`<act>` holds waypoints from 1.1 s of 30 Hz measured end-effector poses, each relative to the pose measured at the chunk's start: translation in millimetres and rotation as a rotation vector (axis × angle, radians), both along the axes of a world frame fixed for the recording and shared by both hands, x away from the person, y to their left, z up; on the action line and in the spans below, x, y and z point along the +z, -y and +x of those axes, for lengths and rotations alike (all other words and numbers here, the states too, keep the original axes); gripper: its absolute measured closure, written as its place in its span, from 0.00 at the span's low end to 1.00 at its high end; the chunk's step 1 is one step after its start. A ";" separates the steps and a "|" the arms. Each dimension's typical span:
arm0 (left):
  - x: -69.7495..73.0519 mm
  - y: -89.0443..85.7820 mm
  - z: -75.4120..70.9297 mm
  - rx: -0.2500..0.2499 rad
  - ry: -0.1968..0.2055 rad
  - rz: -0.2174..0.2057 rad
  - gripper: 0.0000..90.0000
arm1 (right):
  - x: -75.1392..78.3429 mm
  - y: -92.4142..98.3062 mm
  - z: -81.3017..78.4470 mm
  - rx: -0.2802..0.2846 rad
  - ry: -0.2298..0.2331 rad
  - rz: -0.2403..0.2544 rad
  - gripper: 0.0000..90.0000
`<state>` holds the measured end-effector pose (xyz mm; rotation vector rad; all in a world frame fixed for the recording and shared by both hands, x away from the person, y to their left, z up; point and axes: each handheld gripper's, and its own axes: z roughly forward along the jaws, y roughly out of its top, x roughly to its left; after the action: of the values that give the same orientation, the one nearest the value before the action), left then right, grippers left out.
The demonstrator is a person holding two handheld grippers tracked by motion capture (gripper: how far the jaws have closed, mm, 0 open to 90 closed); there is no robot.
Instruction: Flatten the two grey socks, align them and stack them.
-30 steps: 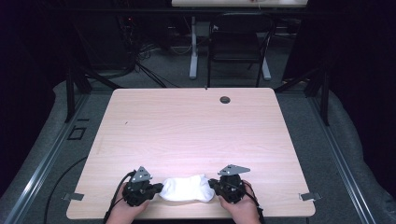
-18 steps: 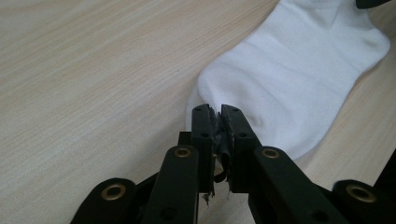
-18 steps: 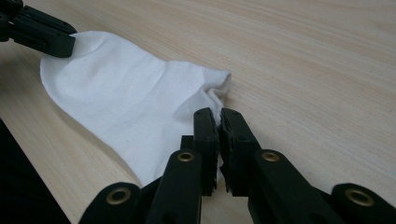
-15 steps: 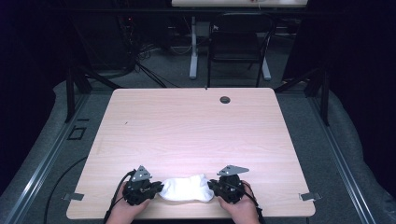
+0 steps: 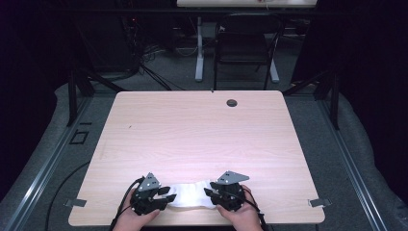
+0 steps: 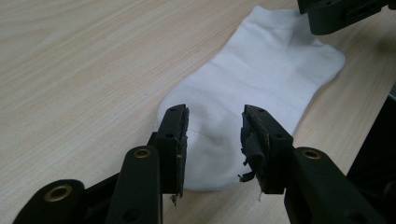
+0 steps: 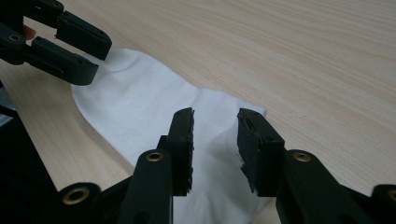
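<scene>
Release step: I have just been opening both tongs, left (image 6: 212, 140) and right (image 7: 215, 142), off the white sock (image 5: 192, 196), now flat at the bench's (image 5: 202, 134) near edge; next, I lift both clear.

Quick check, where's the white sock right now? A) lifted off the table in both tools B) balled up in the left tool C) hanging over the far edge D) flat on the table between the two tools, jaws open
D: the sock lies flat on the table near its front edge, with the left tool and right tool at its two ends; their jaws have just been opening and stand apart over the fabric, not pinching it.
</scene>
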<state>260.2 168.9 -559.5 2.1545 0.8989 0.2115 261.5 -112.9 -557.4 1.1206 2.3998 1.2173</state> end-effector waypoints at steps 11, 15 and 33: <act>-10.0 -0.8 -0.6 -0.023 -0.034 0.033 0.65 | -16.1 1.6 0.9 0.013 -0.049 -0.058 0.71; -12.4 -1.0 -0.3 -0.031 -0.035 0.041 0.66 | -19.2 1.3 -0.3 0.013 -0.055 -0.066 0.71; -16.4 0.7 16.0 0.002 -0.001 0.039 0.66 | -21.1 1.4 7.9 -0.012 -0.031 -0.081 0.71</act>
<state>276.2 168.2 -575.9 2.1895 0.9044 0.2305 269.3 -114.3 -578.5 1.1359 2.4378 1.0963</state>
